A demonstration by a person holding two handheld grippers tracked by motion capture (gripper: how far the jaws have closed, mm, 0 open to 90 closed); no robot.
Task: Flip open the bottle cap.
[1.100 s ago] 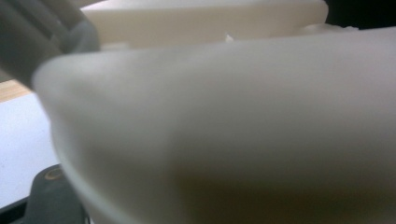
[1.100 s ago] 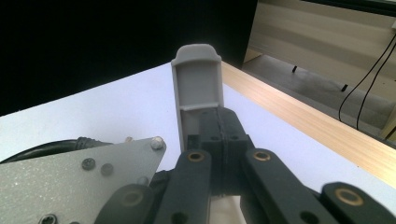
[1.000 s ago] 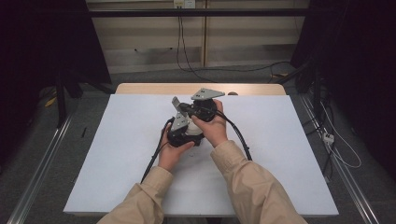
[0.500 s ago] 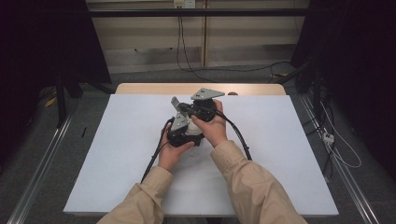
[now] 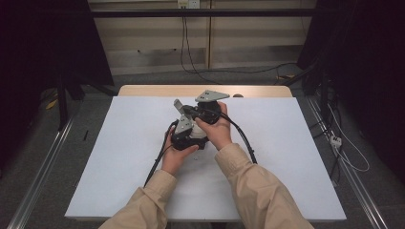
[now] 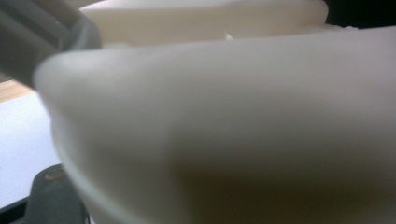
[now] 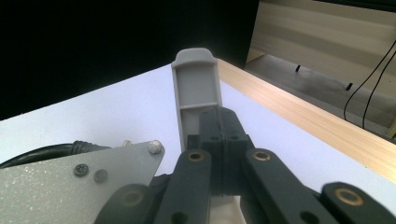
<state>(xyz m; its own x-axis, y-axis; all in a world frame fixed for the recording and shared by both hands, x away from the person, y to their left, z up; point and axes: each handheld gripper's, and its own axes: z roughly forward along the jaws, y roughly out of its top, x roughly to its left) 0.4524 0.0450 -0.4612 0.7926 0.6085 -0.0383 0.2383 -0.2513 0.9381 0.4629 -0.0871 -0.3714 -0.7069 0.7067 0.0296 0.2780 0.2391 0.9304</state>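
Both grippers are held close together over the middle of the white table (image 5: 119, 157). My right gripper (image 5: 178, 106) sits on the far side, its grey three-cornered plate (image 5: 211, 97) on top. In the right gripper view its black jaws meet, and the grey fingers (image 7: 196, 88) stand pressed together with nothing between them. My left gripper (image 5: 188, 137) lies just nearer, under the right one, in the person's left hand (image 5: 175, 155). Its grey plate (image 7: 70, 175) shows at the lower left of the right gripper view. A pale blurred surface (image 6: 224, 126) lies right against the left gripper's lens and hides its jaws.
Black cables (image 5: 246, 143) trail from the grippers across the table toward the near edge. A wooden strip (image 5: 200, 89) runs along the table's far edge. Metal rails (image 5: 38, 171) flank the table on the floor, and dark curtains hang on both sides.
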